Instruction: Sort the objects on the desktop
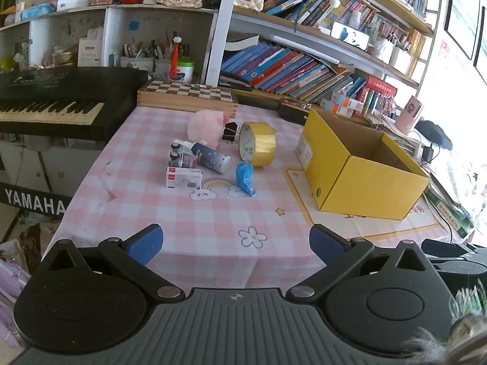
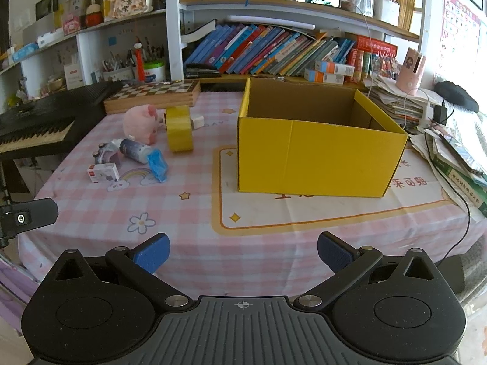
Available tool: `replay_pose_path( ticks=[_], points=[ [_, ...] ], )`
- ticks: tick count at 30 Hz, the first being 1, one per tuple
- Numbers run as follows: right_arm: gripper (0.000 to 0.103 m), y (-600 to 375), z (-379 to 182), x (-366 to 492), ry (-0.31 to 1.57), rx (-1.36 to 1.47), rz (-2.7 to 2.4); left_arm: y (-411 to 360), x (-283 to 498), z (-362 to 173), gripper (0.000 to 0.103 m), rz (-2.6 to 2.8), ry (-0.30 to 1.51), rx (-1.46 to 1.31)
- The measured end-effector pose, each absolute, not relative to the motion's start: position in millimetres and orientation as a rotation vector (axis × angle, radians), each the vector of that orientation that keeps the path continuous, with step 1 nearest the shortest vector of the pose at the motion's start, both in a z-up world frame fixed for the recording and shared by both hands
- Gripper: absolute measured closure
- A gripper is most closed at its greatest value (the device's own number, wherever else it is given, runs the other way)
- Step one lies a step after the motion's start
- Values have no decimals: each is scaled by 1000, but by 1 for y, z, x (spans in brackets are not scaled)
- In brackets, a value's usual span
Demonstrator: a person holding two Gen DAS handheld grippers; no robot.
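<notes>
Nearest my lens, the left gripper [image 1: 236,245] hangs over the near edge of the table [image 1: 188,222], its blue-padded fingers [image 1: 146,243] spread wide with nothing between them. My right gripper [image 2: 243,251] hovers the same way, fingers [image 2: 152,251] fully apart and empty, above the pink-checked cloth.

The things to sort lie clustered left of centre, well apart from both grippers: a small white box [image 1: 183,177] with a red logo I cannot read, a dark printed bottle [image 1: 211,157] lying on its side, a blue wrapped item [image 1: 245,177] just beside it, a roll of yellow tape [image 1: 258,143] standing on edge, a black binder clip [image 1: 230,132] and a pink plush toy [image 1: 204,127]. A yellow cardboard box [image 2: 316,155] stands open to their right on a cream mat [image 2: 304,216] printed with Chinese characters, partly hidden.

At left, a black keyboard [image 1: 61,103] sits above a stand reading "YAMAHA". A chessboard box [image 1: 187,94] rests at the table's far edge, below shelves of books [image 1: 289,70].
</notes>
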State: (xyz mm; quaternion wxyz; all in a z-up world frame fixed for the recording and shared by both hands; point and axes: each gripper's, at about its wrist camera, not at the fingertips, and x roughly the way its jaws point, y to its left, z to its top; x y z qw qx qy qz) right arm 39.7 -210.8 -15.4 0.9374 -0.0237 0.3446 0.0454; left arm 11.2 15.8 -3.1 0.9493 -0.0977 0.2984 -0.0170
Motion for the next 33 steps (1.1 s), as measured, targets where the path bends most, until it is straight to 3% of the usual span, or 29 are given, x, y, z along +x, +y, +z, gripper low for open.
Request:
replay_pose_path(
  ticks=[33],
  points=[
    [0, -208, -22, 57, 724, -32, 94, 14, 32, -7, 0, -69, 648, -144]
  ],
)
